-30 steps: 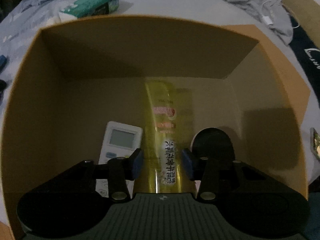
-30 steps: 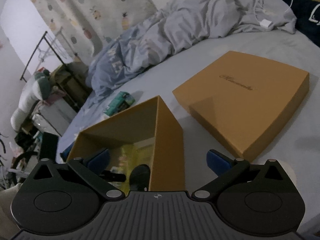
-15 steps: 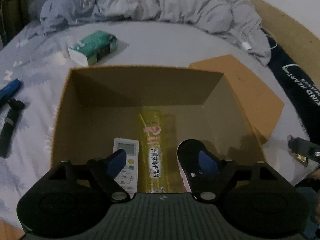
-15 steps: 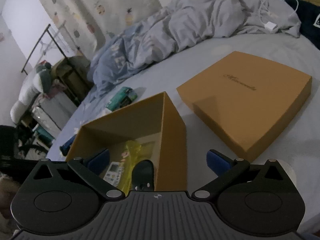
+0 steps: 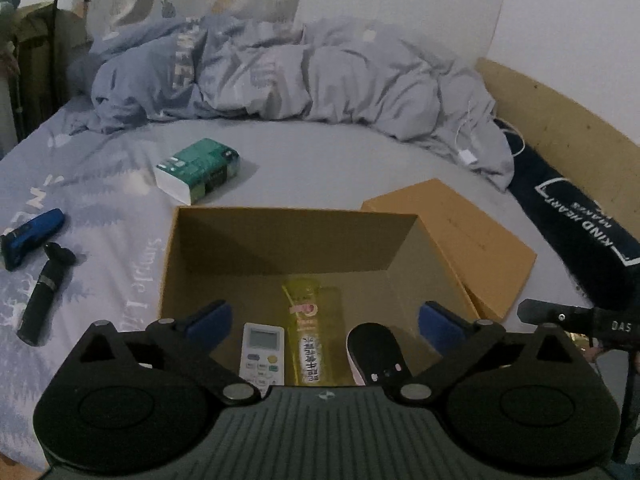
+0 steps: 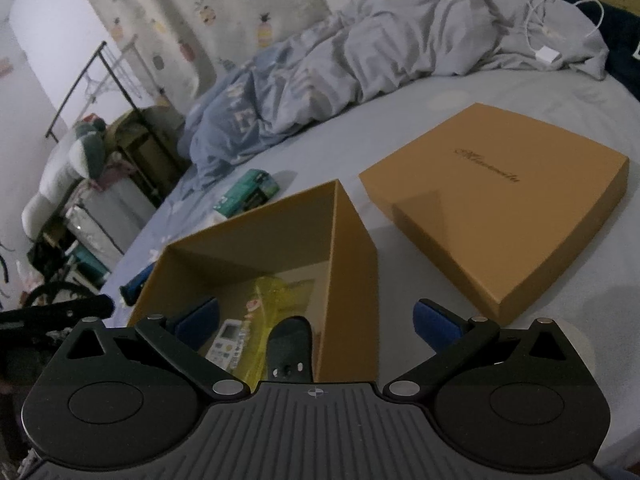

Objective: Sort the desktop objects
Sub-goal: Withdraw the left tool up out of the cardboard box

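Nearest, left gripper (image 5: 325,322) spread wide and empty above the open box (image 5: 208,216); right gripper (image 6: 316,318) likewise agape, holding nothing. Inside the box, side by side: remote (image 5: 262,352), yellow tube (image 5: 312,332), black mouse (image 5: 376,354). Beyond on the bed: lid (image 6: 496,200), green pack (image 5: 196,170), blue tool (image 5: 30,238), black stick (image 5: 44,294).

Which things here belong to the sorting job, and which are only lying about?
Job: open box holding remote control, yellow tube, black mouse; box lid; tissue pack; blue trimmer; black cylinder.
Lying about: duvet; charger cable.
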`<state>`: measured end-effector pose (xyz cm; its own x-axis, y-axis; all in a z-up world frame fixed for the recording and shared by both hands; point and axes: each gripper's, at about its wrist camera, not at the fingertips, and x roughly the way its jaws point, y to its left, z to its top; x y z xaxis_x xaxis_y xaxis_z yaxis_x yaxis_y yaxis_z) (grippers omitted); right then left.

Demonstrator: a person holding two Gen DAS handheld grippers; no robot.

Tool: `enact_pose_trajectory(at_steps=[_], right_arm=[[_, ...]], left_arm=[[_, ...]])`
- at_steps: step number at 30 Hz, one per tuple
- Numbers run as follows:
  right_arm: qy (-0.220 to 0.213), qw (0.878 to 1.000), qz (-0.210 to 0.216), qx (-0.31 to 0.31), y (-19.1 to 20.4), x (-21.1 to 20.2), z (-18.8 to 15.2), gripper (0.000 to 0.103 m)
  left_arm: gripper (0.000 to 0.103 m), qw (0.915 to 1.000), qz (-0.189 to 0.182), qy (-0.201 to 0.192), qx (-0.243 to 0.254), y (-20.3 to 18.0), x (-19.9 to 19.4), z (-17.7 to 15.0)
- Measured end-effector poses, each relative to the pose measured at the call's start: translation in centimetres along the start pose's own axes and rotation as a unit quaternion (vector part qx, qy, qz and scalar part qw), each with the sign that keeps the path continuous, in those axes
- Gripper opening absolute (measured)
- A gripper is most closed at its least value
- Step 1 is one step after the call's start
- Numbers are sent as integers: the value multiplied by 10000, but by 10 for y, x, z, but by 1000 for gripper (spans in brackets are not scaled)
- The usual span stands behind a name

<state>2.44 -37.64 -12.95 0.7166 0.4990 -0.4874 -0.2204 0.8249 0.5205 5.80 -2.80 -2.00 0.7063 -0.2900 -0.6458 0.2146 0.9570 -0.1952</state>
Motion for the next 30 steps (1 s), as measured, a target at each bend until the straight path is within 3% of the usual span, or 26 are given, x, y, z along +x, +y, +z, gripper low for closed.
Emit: enact_pose_trajectory(at_steps=[5, 13, 20, 30], right_arm=[[19, 10000, -18, -17, 0, 1, -2, 103], [-10, 9995, -44, -298, 7, -2, -6, 103], [-36, 9988, -92, -486, 14, -3, -9, 103], [-112, 9970, -245, -726, 22, -2, -12, 103]], left_arm=[[103, 9998, 76, -175, -59, 2, -1, -14], [103, 9958, 133, -805, 418, -5, -14, -33], [103, 9913, 201, -1250, 360, 5, -24, -43], [103, 9880, 36, -1529, 209, 19, -24, -47]])
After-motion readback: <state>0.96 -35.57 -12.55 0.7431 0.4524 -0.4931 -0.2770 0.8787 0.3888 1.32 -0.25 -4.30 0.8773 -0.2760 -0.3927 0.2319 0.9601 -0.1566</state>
